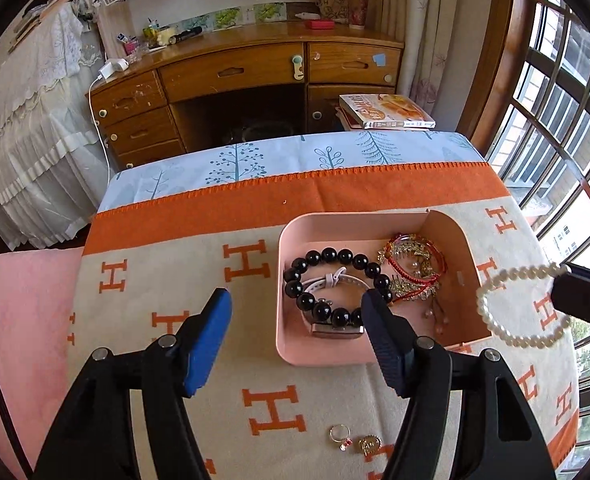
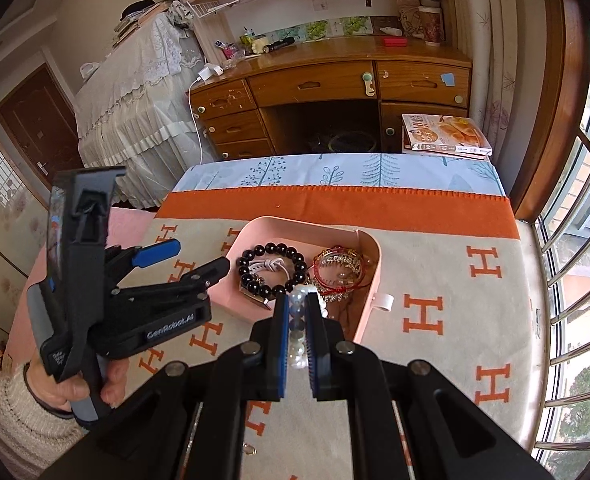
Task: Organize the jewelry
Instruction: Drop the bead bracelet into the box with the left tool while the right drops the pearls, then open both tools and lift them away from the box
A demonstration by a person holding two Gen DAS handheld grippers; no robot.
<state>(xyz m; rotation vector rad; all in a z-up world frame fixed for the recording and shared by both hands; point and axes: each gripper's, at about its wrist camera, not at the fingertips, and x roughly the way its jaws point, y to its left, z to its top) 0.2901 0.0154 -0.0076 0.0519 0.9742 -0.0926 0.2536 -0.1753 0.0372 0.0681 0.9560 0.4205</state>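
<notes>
A pink tray (image 1: 447,232) sits on the orange-and-cream cloth. It holds a black bead bracelet (image 1: 327,256), a white watch band (image 1: 335,280) and red-and-gold bangles (image 1: 411,268). My left gripper (image 1: 297,312) is open and empty, hovering over the tray's near left corner; it shows in the right wrist view (image 2: 183,258). My right gripper (image 2: 298,312) is shut on a white pearl bracelet (image 2: 299,340), which hangs in the air beside the tray's right wall (image 1: 519,308). A ring (image 1: 339,434) and a gold charm (image 1: 370,444) lie on the cloth near the front edge.
A wooden desk (image 1: 255,68) with drawers stands beyond the table. Books (image 1: 387,112) lie stacked at the far right. A white-draped bed (image 1: 27,120) is to the left, windows (image 1: 567,120) to the right. The tray also shows in the right wrist view (image 2: 255,228).
</notes>
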